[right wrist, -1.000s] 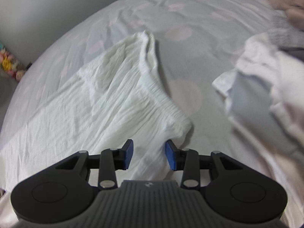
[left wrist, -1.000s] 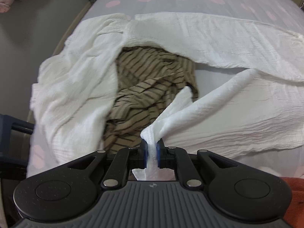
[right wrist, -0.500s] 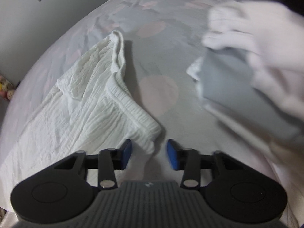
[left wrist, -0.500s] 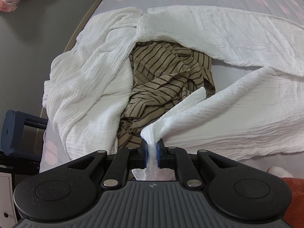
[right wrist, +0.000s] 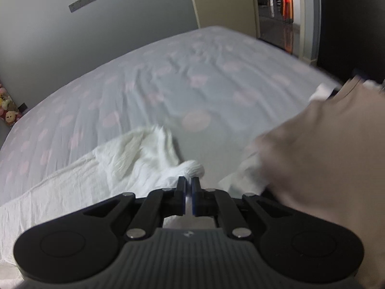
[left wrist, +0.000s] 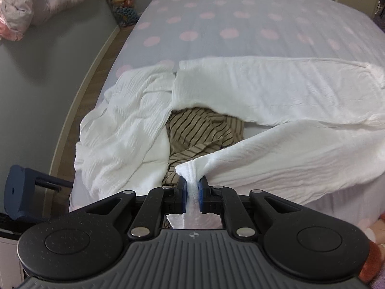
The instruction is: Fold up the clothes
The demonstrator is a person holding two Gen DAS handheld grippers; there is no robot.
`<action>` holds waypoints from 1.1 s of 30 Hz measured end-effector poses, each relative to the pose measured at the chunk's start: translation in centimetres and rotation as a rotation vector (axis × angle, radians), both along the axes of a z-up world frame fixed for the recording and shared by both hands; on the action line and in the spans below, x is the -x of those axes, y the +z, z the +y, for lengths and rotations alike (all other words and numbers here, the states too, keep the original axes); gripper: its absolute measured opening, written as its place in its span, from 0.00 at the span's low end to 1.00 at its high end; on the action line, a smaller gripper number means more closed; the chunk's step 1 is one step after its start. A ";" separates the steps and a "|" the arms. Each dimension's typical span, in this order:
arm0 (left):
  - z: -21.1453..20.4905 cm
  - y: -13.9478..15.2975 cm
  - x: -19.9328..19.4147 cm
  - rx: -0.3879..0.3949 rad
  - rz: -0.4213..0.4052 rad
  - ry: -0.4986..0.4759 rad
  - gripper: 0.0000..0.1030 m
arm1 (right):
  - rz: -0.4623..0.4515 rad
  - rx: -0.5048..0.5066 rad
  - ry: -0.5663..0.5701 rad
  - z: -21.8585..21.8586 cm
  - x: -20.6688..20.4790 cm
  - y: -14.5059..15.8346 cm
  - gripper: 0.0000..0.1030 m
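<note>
Both grippers have risen: left gripper (left wrist: 192, 187) and right gripper (right wrist: 189, 187) each pinch bunched edges of the crinkled white garment (left wrist: 276, 89) spread across the polka-dot bed (left wrist: 216, 24), over striped brown cloth (left wrist: 199, 132).

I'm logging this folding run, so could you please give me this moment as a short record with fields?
surface: bed with pink-dotted sheet
garment in work: white garment, spread and partly lifted
left gripper: shut on a bunched edge of the white garment
right gripper: shut on another edge of it
underneath: striped brown garment, crumpled, partly covered
other: blurred beige cloth at right, identity unclear
</note>
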State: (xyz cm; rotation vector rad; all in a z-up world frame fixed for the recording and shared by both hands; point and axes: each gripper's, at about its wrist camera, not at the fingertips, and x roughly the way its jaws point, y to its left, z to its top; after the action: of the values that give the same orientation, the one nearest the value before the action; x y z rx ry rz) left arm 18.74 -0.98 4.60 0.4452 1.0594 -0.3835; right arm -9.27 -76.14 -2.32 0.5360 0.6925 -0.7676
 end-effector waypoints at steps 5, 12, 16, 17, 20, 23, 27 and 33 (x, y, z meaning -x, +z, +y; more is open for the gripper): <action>1.4 -1.0 1.2 -0.018 0.084 -0.016 0.07 | 0.070 0.015 -0.028 -1.2 1.6 1.0 0.03; 4.3 -7.5 3.5 -0.043 0.234 0.027 0.07 | 0.149 0.023 -0.028 -1.1 4.1 -2.3 0.00; 5.4 -10.7 3.3 -0.023 0.261 0.083 0.07 | 0.138 -0.030 0.042 0.3 3.1 -4.1 0.01; 5.5 -11.3 3.3 -0.020 0.267 0.086 0.07 | 0.140 -0.044 0.062 0.7 2.7 -4.6 0.02; 5.1 -12.6 3.3 -0.014 0.288 0.057 0.10 | 0.155 -0.064 0.108 2.2 1.9 -5.8 0.05; 4.6 -12.6 3.3 -0.002 0.278 0.016 0.16 | 0.160 -0.078 0.142 3.6 1.1 -6.6 0.05; 3.9 -11.7 3.0 0.037 0.244 -0.018 0.26 | 0.162 -0.102 0.182 5.4 0.0 -7.5 0.06; 2.4 -11.0 2.0 0.022 0.197 -0.065 0.44 | 0.129 -0.144 0.219 8.0 -1.8 -8.1 0.07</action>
State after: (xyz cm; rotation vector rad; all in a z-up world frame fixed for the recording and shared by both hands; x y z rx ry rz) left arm 16.78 1.44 -6.37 0.4291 1.2325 -0.5034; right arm -7.49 -68.19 -10.39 0.5343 0.9149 -0.5523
